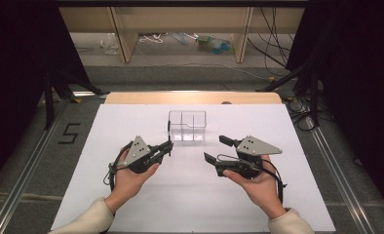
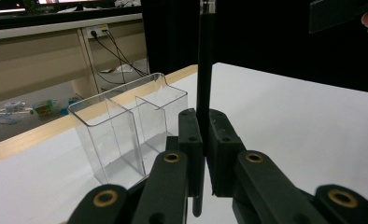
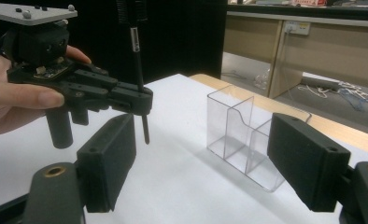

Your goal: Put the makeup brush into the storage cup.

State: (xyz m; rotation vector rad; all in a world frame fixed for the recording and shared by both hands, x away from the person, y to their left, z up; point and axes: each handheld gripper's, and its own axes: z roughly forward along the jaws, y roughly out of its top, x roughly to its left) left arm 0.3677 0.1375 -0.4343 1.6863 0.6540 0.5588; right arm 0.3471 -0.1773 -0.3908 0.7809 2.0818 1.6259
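A black pen (image 2: 203, 70) is pinched upright by the left gripper (image 1: 168, 147) — the clear divided box (image 1: 187, 126) just ahead; the right gripper (image 1: 218, 149) is spread, holding nothing.

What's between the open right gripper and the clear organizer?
Nothing: bare white table surface between the right gripper and the clear compartment organizer, seen in the high view.

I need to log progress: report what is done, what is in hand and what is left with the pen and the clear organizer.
Done: the left gripper is shut on the black pen, held upright above the white table. In hand: the pen hangs beside the clear organizer, not over it. Left: by the look of it, putting the pen into a compartment; all look empty. The right gripper is open, holding nothing.
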